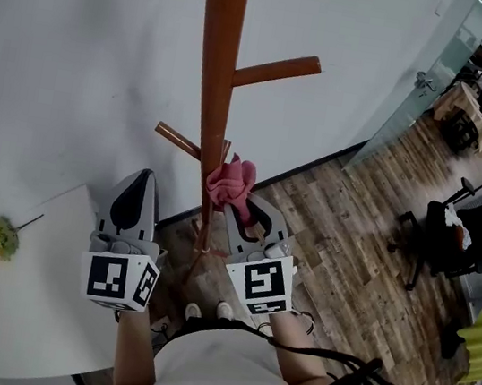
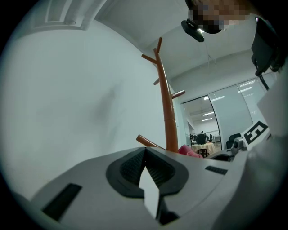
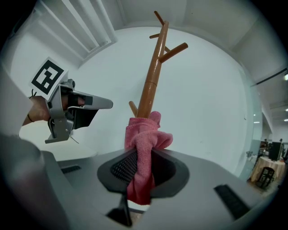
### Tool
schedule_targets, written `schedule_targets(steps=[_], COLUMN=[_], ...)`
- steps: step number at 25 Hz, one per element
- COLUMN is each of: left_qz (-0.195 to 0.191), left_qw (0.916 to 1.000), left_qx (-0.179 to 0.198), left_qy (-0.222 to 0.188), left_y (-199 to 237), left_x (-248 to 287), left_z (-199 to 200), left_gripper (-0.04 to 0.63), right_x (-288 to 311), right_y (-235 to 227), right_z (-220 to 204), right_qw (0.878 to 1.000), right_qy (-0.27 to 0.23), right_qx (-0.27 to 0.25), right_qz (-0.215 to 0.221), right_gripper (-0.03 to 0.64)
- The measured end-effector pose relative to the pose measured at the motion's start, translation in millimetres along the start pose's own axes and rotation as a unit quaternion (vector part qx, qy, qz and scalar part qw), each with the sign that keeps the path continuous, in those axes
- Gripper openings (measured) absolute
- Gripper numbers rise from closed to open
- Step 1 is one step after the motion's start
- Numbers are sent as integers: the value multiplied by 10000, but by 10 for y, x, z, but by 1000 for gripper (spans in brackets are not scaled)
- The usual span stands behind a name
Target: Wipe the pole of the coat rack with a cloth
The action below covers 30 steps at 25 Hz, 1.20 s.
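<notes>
The brown wooden coat rack pole (image 1: 215, 74) rises up the middle of the head view, with side pegs (image 1: 277, 70). My right gripper (image 1: 241, 203) is shut on a pink cloth (image 1: 230, 182), and the cloth's bunched end presses against the pole. In the right gripper view the pink cloth (image 3: 143, 148) hangs between the jaws, in front of the pole (image 3: 150, 76). My left gripper (image 1: 138, 191) is left of the pole, shut and empty, clear of the rack. In the left gripper view the pole (image 2: 167, 112) stands ahead to the right.
A white wall (image 1: 92, 46) lies behind the rack. A white table (image 1: 26, 289) with a small bunch of flowers (image 1: 0, 235) sits at lower left. Black office chairs (image 1: 462, 231) stand on the wood floor (image 1: 350, 250) to the right, with a glass partition (image 1: 419, 97) beyond.
</notes>
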<state>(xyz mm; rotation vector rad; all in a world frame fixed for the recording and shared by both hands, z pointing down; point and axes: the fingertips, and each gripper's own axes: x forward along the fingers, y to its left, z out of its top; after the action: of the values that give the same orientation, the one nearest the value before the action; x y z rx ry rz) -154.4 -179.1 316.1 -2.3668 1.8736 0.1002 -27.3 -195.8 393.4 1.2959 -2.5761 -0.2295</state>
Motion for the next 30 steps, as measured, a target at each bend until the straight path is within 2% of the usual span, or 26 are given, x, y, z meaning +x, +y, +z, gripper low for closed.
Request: schedule_targets(steps=[17,30], left_qz=[131,167], left_qw=[9996,9995], left_qx=[-89,-102], left_qy=[217,244], left_y=[126,163], left_x=[-149,-172], left_z=[-184,-213], left_gripper=[13,12], right_x=[163,248], right_y=[436,583], right_z=[-702,-1086], right_qw=[9942,9881], right_qy=[968,1405], right_qx=[-14,-20], right_qz=[457,627], right_gripper=[81,81])
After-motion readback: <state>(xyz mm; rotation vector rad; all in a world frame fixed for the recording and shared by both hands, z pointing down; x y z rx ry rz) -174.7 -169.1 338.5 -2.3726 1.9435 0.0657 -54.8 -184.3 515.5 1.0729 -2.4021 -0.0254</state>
